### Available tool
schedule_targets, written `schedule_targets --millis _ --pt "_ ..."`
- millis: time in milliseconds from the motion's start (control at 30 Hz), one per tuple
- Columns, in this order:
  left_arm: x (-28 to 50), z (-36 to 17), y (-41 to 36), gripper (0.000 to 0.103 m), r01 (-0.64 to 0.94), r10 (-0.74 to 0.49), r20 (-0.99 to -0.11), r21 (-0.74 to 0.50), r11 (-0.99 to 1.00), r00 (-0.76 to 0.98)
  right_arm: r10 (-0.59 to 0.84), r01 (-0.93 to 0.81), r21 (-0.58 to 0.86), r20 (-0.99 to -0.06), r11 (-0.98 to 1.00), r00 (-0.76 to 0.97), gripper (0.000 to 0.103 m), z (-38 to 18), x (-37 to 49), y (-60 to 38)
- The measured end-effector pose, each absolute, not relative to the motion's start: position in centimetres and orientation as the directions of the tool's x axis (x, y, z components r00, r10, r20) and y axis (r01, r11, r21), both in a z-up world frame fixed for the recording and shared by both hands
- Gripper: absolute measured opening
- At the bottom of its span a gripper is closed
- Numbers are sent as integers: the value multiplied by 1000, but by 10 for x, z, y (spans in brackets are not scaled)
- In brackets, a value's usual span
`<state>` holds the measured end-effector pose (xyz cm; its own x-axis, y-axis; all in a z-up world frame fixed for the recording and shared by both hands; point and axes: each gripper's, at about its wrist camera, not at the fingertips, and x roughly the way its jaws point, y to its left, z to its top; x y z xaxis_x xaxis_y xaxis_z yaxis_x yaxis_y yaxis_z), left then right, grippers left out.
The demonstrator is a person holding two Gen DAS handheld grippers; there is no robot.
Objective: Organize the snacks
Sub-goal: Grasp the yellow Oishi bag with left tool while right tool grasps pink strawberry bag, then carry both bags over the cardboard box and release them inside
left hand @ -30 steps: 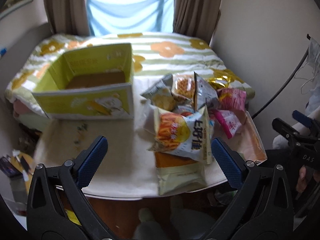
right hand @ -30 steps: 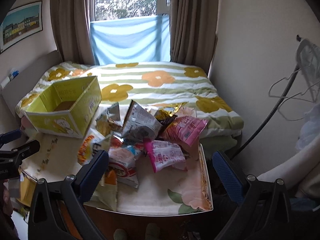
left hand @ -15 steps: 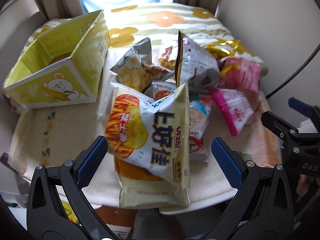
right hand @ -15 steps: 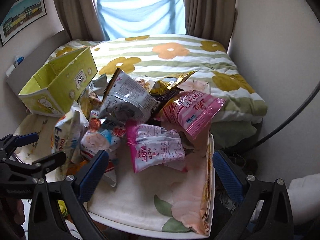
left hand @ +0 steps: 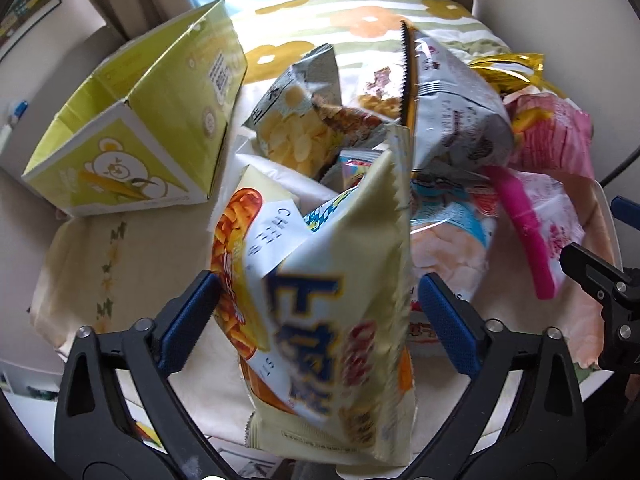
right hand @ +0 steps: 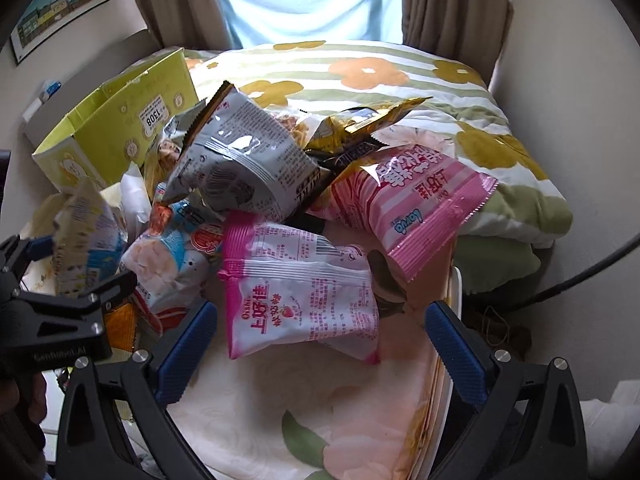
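Note:
A pile of snack bags lies on a small cloth-covered table (right hand: 280, 396). My left gripper (left hand: 316, 320) is open, its blue pads on either side of a cream cheese-snack bag (left hand: 332, 320), not closed on it. My right gripper (right hand: 320, 344) is open just before a pink-and-white strawberry snack bag (right hand: 300, 292). Behind it lie a pink striped bag (right hand: 408, 204), a grey bag (right hand: 240, 160) and a gold bag (right hand: 360, 124). An open yellow-green carton (left hand: 132, 136) stands at the left of the pile; it also shows in the right wrist view (right hand: 120, 120).
A bed with a flowered striped quilt (right hand: 360, 76) lies right behind the table. Curtains and a window are at the back. A dark cable (right hand: 580, 276) runs at the right by the wall. The left gripper shows in the right wrist view (right hand: 60, 312).
Both grippers have moved forward and down toward the pile. The cream bag now sits between my left pads, and the pink-and-white bag is close before my right gripper.

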<state>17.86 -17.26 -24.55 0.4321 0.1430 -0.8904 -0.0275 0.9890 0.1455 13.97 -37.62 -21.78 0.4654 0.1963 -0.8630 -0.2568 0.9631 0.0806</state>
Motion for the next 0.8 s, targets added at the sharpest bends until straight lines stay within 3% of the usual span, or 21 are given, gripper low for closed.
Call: schedule_targets --millis 100,167,233,367,700,800 --pt "181 -249 -163 81 -43 139 -898 133 990 418 219 -273 102 -869 957 443 103 -224 146 -374" --pt "180 -250 -158 63 -44 147 -902 141 989 406 232 -296 104 -868 950 439 103 -224 145 -371" --pt "181 -250 -155 53 -34 163 -901 162 986 402 237 -322 98 -871 942 430 103 -224 144 -371" --pt "180 -250 -151 46 -27 156 -907 158 987 392 250 -334 116 -886 935 392 103 -230 148 -370" --pt "180 -246 -139 45 -51 127 -921 116 992 370 175 -335 42 -908 941 380 102 -255 166 -346" --pt "178 -246 -137 45 -61 126 -923 111 992 364 147 -332 12 -911 943 385 86 -262 170 -341"
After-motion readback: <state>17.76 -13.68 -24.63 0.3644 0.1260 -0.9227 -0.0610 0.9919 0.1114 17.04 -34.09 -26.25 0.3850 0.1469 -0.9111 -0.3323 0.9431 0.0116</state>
